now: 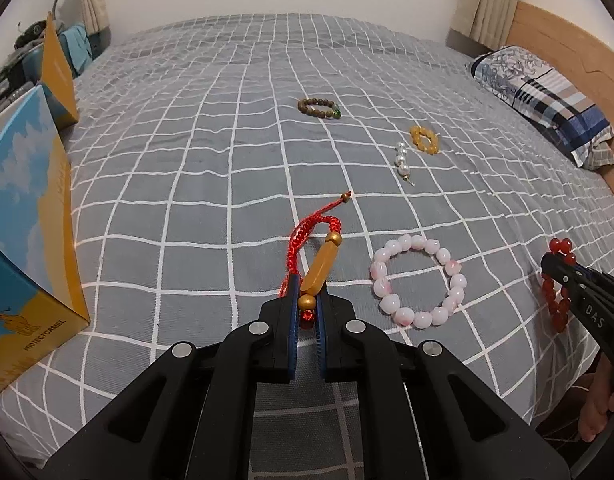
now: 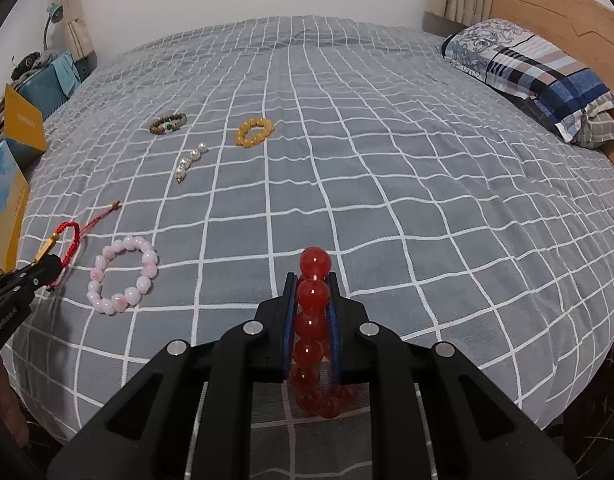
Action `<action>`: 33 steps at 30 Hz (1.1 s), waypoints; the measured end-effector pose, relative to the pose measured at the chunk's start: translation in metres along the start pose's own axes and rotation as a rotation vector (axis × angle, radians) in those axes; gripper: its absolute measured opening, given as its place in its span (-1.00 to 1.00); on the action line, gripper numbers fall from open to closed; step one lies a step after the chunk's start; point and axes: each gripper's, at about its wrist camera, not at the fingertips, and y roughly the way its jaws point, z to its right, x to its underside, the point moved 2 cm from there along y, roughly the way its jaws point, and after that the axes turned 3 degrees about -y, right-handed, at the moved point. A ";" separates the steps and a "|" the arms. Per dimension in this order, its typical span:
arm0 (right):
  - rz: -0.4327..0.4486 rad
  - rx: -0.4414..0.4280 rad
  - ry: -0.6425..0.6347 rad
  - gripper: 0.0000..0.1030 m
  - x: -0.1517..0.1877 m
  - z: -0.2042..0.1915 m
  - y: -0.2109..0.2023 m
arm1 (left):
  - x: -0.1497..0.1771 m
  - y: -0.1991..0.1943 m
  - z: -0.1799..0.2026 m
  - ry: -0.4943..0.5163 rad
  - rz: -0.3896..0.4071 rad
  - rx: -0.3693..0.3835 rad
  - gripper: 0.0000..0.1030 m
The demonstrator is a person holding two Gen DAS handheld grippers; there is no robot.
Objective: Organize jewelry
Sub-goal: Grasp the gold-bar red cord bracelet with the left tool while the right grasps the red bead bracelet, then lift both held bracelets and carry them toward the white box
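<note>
While its blue-padded jaws pinch the amber-and-gold pendant of a red braided cord bracelet (image 1: 313,256), the left gripper (image 1: 307,296) sits nearly closed, the cord trailing toward twelve o'clock on the grey checked bedspread (image 1: 211,160). The right gripper (image 2: 312,292) is clamped on a red bead bracelet (image 2: 312,320), whose beads run between its pads and hang below. From the left gripper, a pink bead bracelet (image 1: 417,280) lies at three o'clock, a short pearl strand (image 1: 403,162) and yellow bead bracelet (image 1: 425,140) toward one, a brown bead bracelet (image 1: 320,107) at twelve, and a blue-and-yellow box (image 1: 31,240) at nine.
</note>
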 end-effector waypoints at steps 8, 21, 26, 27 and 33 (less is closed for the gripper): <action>0.047 0.006 -0.016 -0.75 -0.001 -0.005 -0.012 | -0.004 -0.008 0.000 -0.009 0.025 0.015 -0.87; 0.163 0.020 -0.008 -0.75 -0.008 -0.005 -0.030 | -0.013 -0.025 -0.004 -0.034 0.109 0.035 -0.88; 0.212 0.018 -0.003 -0.75 -0.011 -0.005 -0.037 | -0.016 -0.029 -0.006 -0.037 0.128 0.034 -0.88; 0.214 0.017 -0.006 -0.75 -0.011 -0.006 -0.038 | -0.017 -0.029 -0.007 -0.037 0.126 0.034 -0.88; 0.205 0.014 -0.017 -0.75 -0.010 -0.008 -0.036 | -0.015 -0.016 -0.012 -0.046 0.061 0.029 -0.87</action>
